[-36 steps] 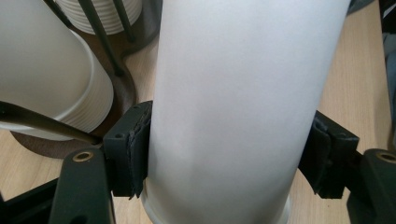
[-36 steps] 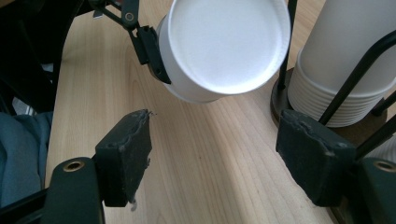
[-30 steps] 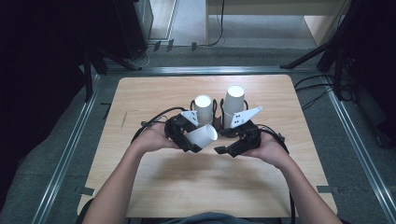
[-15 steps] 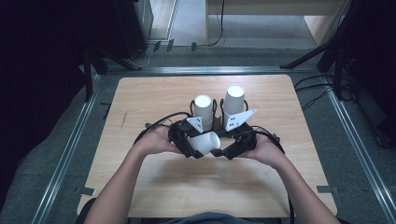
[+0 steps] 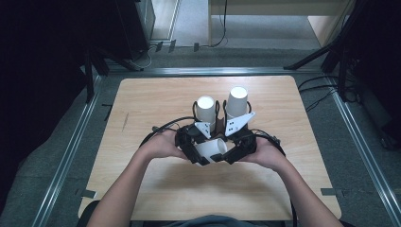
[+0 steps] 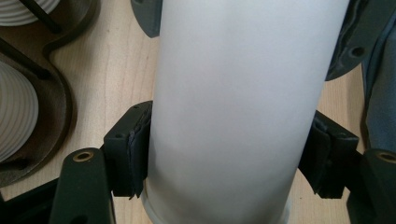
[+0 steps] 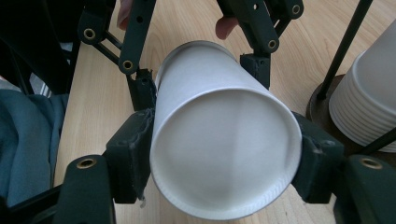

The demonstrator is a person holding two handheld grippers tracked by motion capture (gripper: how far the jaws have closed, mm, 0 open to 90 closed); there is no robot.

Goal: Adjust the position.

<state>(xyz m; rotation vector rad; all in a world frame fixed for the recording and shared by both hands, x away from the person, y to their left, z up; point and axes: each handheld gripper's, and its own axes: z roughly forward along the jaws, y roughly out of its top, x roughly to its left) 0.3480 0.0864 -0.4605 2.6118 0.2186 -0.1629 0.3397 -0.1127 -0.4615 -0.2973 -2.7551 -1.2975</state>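
Note:
A white paper cup point(image 5: 211, 150) lies on its side above the wooden table point(image 5: 156, 99), held between both hands. My left gripper point(image 6: 224, 158) is shut on it, with both pads pressed to its wall just above the rolled rim. In the right gripper view, the cup's point(image 7: 224, 154) recessed base faces the camera. My right gripper point(image 7: 224, 163) has just been closing, and its pads now press on the base end. The left gripper point(image 7: 201, 74) grips the cup's far end there. In the high view, the left gripper point(image 5: 203, 153) and right gripper point(image 5: 227, 152) meet at the cup.
Two stacks of upturned white cups point(image 5: 206, 111) point(image 5: 236, 101) stand in dark wire holders just behind the grippers. The stacks also show at the left point(image 6: 14, 116) of the left gripper view and at the right point(image 7: 369, 102) of the right gripper view. Metal rails point(image 5: 71, 151) run along the table's sides.
The right gripper has come in to the cup and shut on its free end. The cup and both hands have shifted slightly toward the near edge.

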